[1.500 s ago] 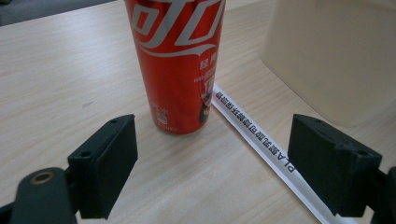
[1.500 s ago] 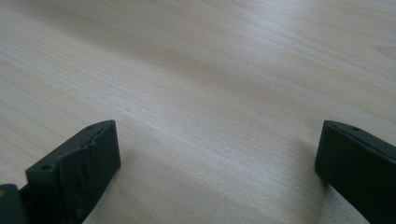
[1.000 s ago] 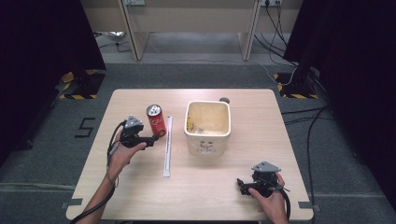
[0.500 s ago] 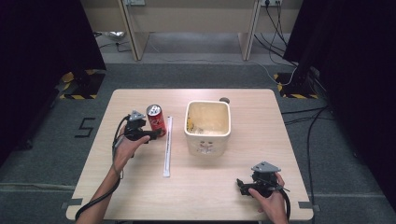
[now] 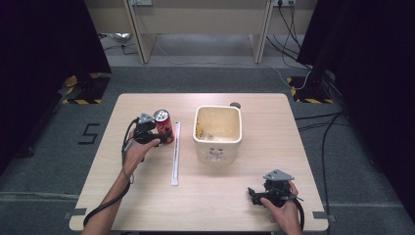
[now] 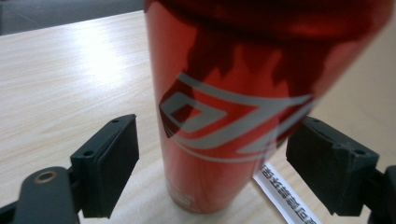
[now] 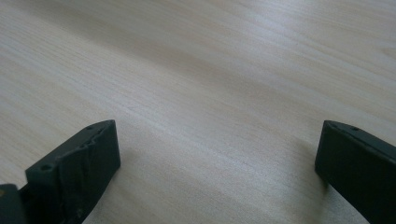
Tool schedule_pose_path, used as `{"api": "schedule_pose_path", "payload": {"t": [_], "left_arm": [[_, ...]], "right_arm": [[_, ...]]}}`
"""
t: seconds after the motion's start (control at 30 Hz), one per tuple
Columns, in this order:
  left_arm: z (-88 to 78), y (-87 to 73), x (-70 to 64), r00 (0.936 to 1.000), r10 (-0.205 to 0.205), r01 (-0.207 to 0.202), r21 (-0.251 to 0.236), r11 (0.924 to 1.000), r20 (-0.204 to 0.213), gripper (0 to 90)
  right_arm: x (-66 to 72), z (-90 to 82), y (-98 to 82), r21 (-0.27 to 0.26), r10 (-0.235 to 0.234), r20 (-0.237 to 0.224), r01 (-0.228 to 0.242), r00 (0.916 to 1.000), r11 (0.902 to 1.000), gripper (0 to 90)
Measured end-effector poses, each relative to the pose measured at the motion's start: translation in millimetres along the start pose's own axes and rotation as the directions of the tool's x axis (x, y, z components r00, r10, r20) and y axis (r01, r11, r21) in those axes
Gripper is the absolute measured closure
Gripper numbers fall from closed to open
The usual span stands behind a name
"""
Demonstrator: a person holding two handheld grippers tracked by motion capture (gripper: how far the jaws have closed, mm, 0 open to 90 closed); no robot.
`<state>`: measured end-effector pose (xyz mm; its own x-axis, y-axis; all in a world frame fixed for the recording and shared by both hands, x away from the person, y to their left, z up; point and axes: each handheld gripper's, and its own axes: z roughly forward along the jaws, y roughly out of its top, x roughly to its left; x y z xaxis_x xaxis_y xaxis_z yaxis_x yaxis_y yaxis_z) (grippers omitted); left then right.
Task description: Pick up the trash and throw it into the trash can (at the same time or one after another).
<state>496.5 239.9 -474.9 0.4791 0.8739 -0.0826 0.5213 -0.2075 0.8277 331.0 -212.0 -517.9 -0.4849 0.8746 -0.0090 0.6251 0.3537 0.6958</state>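
A red drink can [image 5: 163, 126] stands upright on the left part of the wooden table [image 5: 147, 196]. My left gripper [image 5: 161, 135] reaches it from the left, and its jaws stand open on either side of the can's lower body. In the left gripper view the can [image 6: 243, 107] sits between the two black pads [image 6: 109, 168] with a gap on each side, my left gripper [image 6: 219, 172] not pressing it. My right gripper [image 5: 253, 194] rests low near the front right of the table, pointing left. Its jaws are wide open over bare wood in the right gripper view [image 7: 217, 168].
A long white strip [image 5: 175, 152] lies lengthwise just right of the can, and its printed end shows beside the can's base [image 6: 285, 196]. A cream square tub [image 5: 218, 141] stands at the table's middle. A small brown round thing [image 5: 235, 105] lies behind it.
My left hand has moved toward the far side and slightly right, bringing its open jaws around the red can. The right hand has stayed put.
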Motion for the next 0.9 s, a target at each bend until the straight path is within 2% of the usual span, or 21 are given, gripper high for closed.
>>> {"api": "schedule_pose_path", "payload": {"t": [0.13, 0.23, 0.27, 0.43, 0.5, 0.6, 0.67, 0.8, 0.9], "left_arm": [[3.3, -0.4, -0.4, 0.9999, 0.009, -0.009, -0.001, 1.0, -0.004, 20.3], [5.7, -0.9, 1.0, 1.0, 0.004, -0.004, -0.001, 1.0, 0.003, 30.8], [5.7, -0.8, 2.0, 1.0, 0.002, -0.002, -0.007, 1.0, 0.002, 31.8], [2.5, 2.1, 2.7, 0.9999, -0.012, 0.012, -0.024, 0.9996, 0.0, 33.8], [-3.9, 6.6, 1.7, 0.9999, 0.011, -0.011, -0.027, 0.9996, -0.007, 34.0], [-8.9, 9.4, 0.6, 0.9998, 0.021, -0.021, -0.028, 0.9994, -0.004, 34.1], [-14.1, 11.3, -0.7, 0.9998, 0.009, -0.008, -0.04, 0.9992, 0.02, 34.2], [-16.0, 12.7, -2.2, 0.9991, 0.001, 0.0, -0.03, 0.9995, 0.043, 34.3], [-18.1, 14.6, -4.6, 0.9989, 0.011, -0.01, -0.023, 0.9997, 0.045, 34.3]], "right_arm": [[0.0, 0.0, 0.0, 0.0, 0.001, 0.0, -0.001, 1.0, 1.0, 0.3], [0.0, 0.0, 0.0, 0.0, 0.0, 0.0, 0.0, 1.0, 1.0, 0.3], [0.0, 0.0, 0.0, 0.0, 0.0, 0.0, 0.0, 1.0, 1.0, 0.3], [0.1, 0.1, 0.0, -0.001, -0.005, -0.004, 0.005, 1.0, 1.0, 0.3], [0.1, 0.1, 0.0, -0.001, -0.005, -0.004, 0.005, 1.0, 1.0, 0.3], [0.1, 0.1, 0.0, -0.001, -0.005, -0.004, 0.005, 1.0, 1.0, 0.3], [0.1, 0.1, 0.0, -0.001, -0.005, -0.004, 0.005, 1.0, 1.0, 0.3], [0.1, 0.1, 0.0, -0.001, -0.005, -0.004, 0.005, 1.0, 1.0, 0.3], [0.1, 0.1, 0.0, -0.001, -0.005, -0.004, 0.005, 1.0, 1.0, 0.3]]}}
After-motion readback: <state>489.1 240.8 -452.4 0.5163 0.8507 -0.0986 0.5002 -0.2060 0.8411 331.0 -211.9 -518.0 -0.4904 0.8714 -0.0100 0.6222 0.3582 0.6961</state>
